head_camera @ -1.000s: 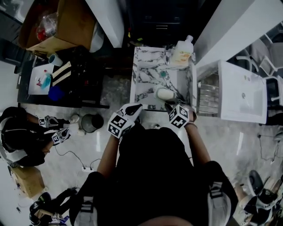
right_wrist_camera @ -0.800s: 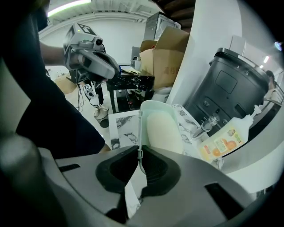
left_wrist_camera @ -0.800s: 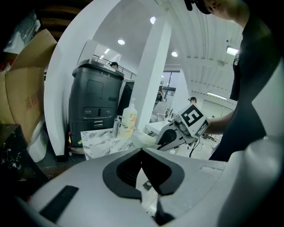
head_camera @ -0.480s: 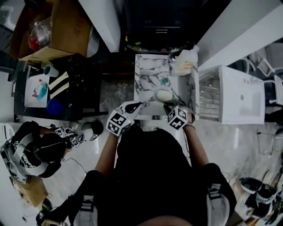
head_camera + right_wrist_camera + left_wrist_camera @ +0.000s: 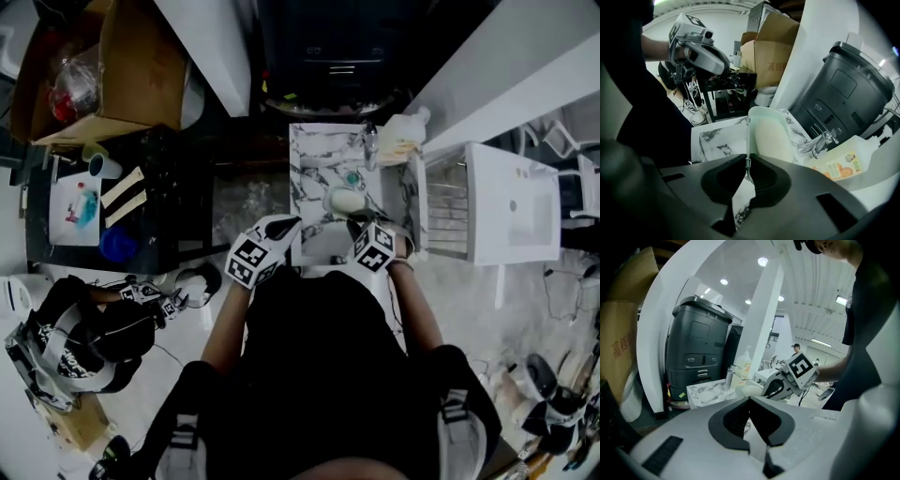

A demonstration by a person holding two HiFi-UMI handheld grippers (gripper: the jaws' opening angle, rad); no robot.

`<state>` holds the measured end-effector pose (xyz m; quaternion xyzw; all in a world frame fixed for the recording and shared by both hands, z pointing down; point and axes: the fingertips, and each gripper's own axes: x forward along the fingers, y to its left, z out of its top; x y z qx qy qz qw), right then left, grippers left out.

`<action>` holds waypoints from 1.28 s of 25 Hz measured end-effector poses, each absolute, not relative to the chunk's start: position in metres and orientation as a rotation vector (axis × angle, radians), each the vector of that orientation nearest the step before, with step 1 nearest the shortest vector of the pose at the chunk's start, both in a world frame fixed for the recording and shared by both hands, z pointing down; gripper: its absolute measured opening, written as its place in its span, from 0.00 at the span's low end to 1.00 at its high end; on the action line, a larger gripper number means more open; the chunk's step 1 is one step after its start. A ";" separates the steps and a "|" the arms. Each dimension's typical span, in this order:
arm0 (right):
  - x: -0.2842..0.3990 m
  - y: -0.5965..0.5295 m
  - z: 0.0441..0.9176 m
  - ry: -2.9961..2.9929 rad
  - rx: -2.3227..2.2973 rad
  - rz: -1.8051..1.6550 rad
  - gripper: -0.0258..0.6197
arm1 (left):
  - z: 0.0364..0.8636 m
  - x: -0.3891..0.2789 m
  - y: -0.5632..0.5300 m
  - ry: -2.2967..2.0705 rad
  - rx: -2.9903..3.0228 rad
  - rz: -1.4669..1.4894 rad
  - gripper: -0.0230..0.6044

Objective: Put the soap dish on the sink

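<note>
my right gripper (image 5: 746,161) clamps pale green oval plastic soap dish (image 5: 769,136) over white marbled sink (image 5: 309,164); left gripper (image 5: 750,401) jaws together, empty.

The pale green oval soap dish (image 5: 771,133) looks like smooth, faintly glossy plastic. The white, grey-veined marble sink (image 5: 715,136) is polished. The curved faucet (image 5: 819,142) is shiny chrome metal, and the brown box (image 5: 771,54) is matt cardboard.
</note>
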<state>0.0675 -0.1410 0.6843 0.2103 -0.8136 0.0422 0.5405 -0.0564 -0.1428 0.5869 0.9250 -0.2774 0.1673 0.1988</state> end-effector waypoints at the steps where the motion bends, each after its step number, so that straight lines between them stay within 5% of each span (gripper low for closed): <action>1: 0.066 -0.144 0.686 -1.929 0.500 0.099 0.07 | 0.588 -0.059 -0.145 -0.774 2.586 0.467 0.03; 32: 0.030 -0.227 0.751 -1.808 0.518 0.086 0.07 | 0.605 -0.105 -0.202 -0.620 2.615 0.563 0.03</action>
